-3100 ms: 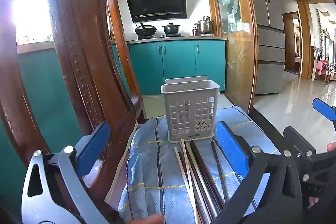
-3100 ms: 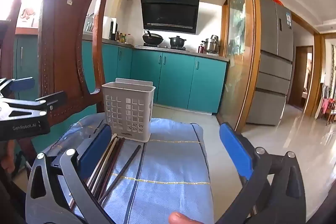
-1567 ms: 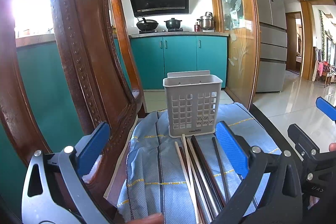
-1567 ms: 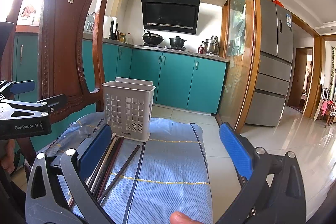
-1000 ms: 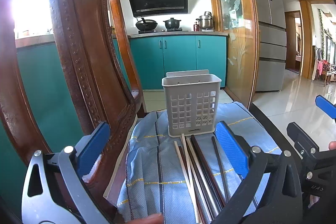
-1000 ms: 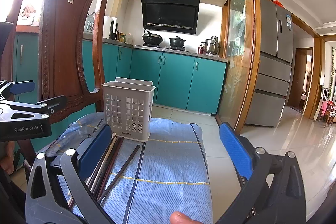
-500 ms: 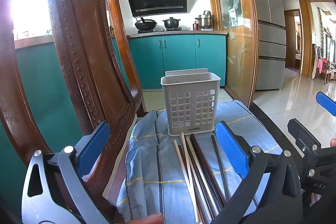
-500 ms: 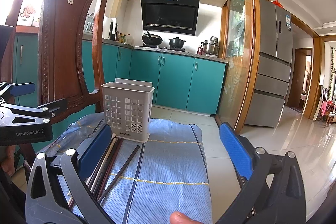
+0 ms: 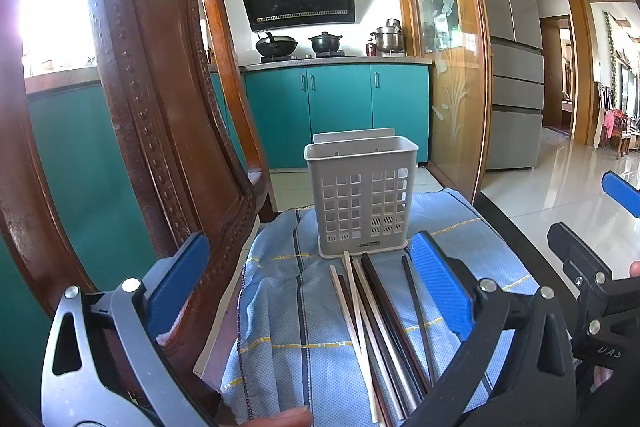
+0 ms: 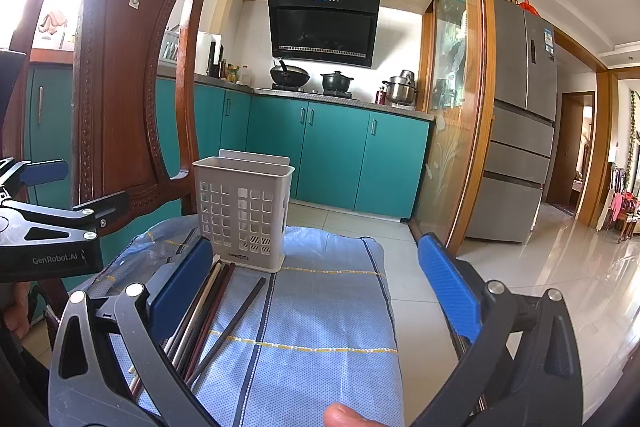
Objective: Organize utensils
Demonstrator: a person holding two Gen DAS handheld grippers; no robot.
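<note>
A grey slotted utensil holder (image 9: 362, 193) (image 10: 244, 213) stands upright and empty on a blue cloth (image 9: 280, 311) (image 10: 320, 315). Several chopsticks (image 9: 380, 315) (image 10: 212, 315), some pale and some dark, lie side by side on the cloth in front of it. My left gripper (image 9: 308, 283) hovers open above the cloth, its blue pads either side of the chopsticks. Further right, my right gripper (image 10: 312, 279) is open too, with the chopsticks under its left pad and nothing between its fingers.
A carved wooden chair back (image 9: 152, 115) (image 10: 120, 87) rises close on the left of the cloth. The table's dark edge (image 9: 516, 235) runs along the right. Behind are teal cabinets (image 9: 340, 111) and a fridge (image 9: 516, 75). A fingertip (image 10: 348, 415) shows at the bottom.
The left gripper has tilted and shifted slightly, so the holder sits a little higher in its view. Both grippers stay open; nothing on the cloth has moved.
</note>
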